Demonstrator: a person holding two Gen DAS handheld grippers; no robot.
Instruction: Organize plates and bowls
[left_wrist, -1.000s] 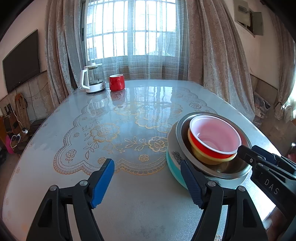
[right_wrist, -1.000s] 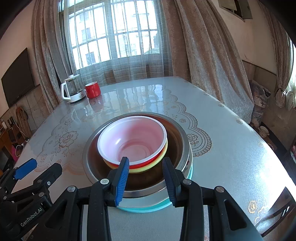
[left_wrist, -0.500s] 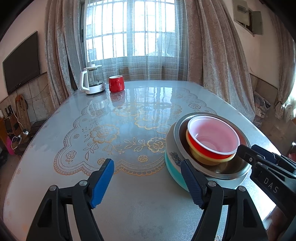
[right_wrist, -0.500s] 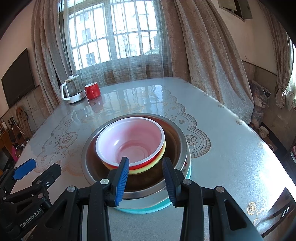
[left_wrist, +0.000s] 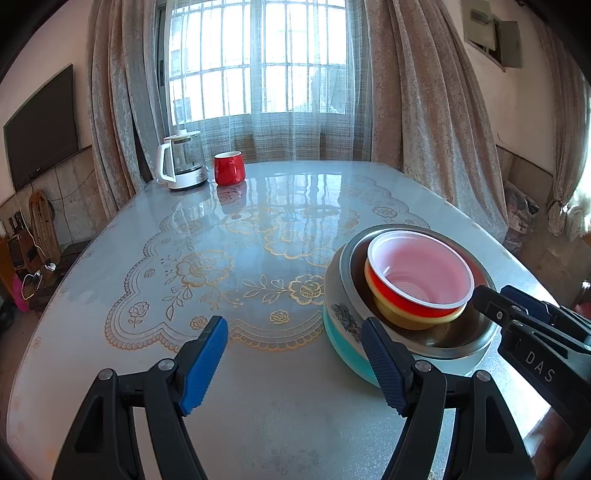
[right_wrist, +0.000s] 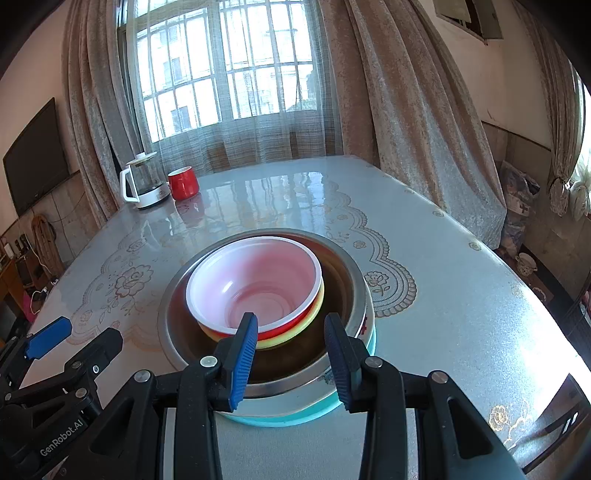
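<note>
Room: dining room, barred window (left_wrist: 258, 62) and heavy curtains (left_wrist: 424, 110) behind, glossy table (left_wrist: 258, 229) with a gold floral print.
Far edge: glass kettle (left_wrist: 181, 160) and red mug (left_wrist: 229, 168) parked near the far left corner, well out of the way.
Stack: sits near the table's right edge toward the front. Teal plate (right_wrist: 295, 415) at the bottom, steel bowl (right_wrist: 354, 284) on it, then a yellow bowl (right_wrist: 314, 317) and the red bowl (right_wrist: 255, 284) with a white inside. Biggest at the bottom, so it nests steady, looks pretty much sorted.
Left gripper (left_wrist: 295, 360): jaws spread wide, nothing in them, hovering over bare table just left of the stack.
Right gripper (right_wrist: 290, 360): jaws apart, empty, hovering at the stack's near rim, guessing it's released.
</note>
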